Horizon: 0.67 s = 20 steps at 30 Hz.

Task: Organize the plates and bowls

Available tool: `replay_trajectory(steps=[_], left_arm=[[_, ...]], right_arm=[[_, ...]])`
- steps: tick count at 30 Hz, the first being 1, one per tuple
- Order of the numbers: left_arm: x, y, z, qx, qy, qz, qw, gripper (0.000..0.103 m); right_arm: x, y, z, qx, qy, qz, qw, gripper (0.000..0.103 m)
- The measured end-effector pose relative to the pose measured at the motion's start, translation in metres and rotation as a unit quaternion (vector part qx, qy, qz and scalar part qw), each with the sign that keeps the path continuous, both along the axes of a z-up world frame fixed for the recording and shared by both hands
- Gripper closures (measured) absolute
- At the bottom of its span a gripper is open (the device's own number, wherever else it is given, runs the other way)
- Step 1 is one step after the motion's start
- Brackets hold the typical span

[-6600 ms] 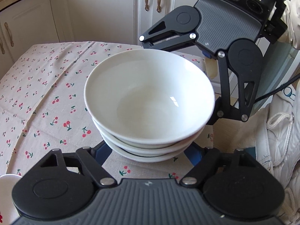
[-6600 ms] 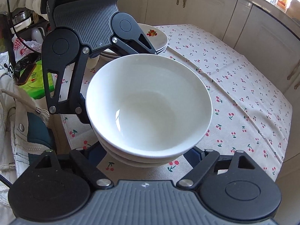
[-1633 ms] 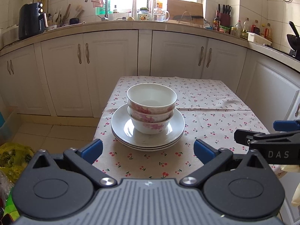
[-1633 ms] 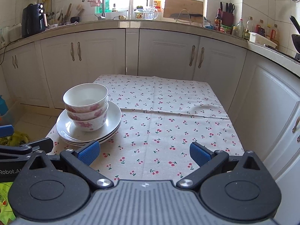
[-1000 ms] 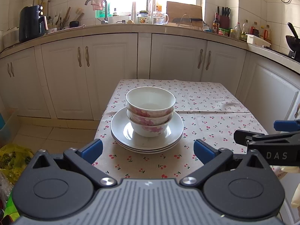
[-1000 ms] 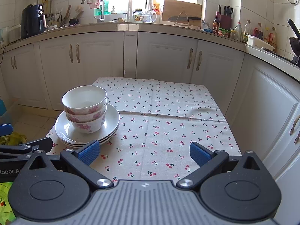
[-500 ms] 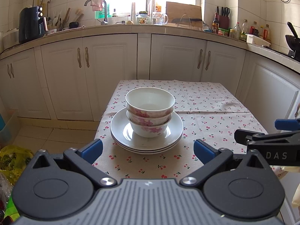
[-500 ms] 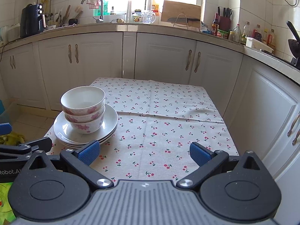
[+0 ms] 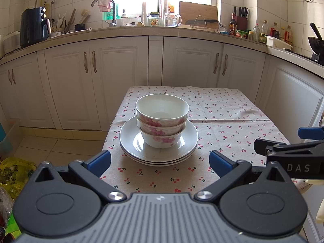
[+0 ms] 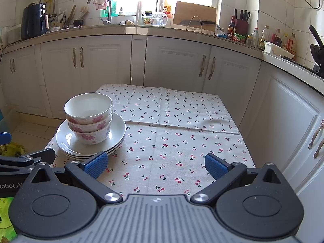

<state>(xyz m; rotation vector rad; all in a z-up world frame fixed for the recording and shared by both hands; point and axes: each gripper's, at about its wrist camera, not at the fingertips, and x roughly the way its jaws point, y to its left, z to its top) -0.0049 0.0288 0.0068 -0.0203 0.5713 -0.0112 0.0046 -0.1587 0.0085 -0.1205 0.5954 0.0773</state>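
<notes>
Three white bowls with pink flowers (image 9: 162,119) sit nested on a stack of white plates (image 9: 129,141) at the near left of the cherry-print tablecloth (image 9: 222,111). The same bowls (image 10: 89,117) and plates (image 10: 117,133) show at left in the right wrist view. My left gripper (image 9: 160,162) is open and empty, held back from the stack at the table's near edge. My right gripper (image 10: 155,165) is open and empty, to the right of the stack. The right gripper's side also shows at the right of the left wrist view (image 9: 287,151).
White kitchen cabinets (image 9: 121,77) and a cluttered counter (image 9: 182,30) stand behind the table. A yellow bag (image 9: 14,172) lies on the floor at left. More cabinets (image 10: 293,111) run close along the table's right side.
Both grippers let go of the bowl stack and pulled back from the table. Over the last second both views have barely shifted.
</notes>
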Motion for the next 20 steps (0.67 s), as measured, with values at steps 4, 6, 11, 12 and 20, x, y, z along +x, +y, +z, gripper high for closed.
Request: replay_trajectory(steps=[4, 6, 11, 12, 20], left_arm=[[0.0002, 0.0001, 0.0, 0.0, 0.0, 0.0, 1.0, 0.001], [0.0004, 0.0003, -0.0002, 0.001, 0.0, 0.0, 1.0, 0.001], [0.0003, 0.0001, -0.0002, 0.001, 0.0, 0.0, 1.0, 0.001], [0.0004, 0.0002, -0.0004, 0.002, -0.001, 0.0, 1.0, 0.001], [0.0003, 0.0, -0.0002, 0.001, 0.0, 0.0, 1.0, 0.001]], right_arm=[[-0.0001, 0.0, 0.0, -0.001, -0.001, -0.001, 1.0, 0.0], [0.0, 0.0001, 0.0, -0.001, 0.0, -0.001, 1.0, 0.0], [0.0, 0.0001, 0.0001, -0.003, -0.001, -0.001, 1.0, 0.0], [-0.0001, 0.0005, 0.0002, -0.003, -0.002, -0.002, 1.0, 0.0], [-0.0001, 0.0003, 0.0002, -0.004, -0.001, -0.002, 1.0, 0.0]])
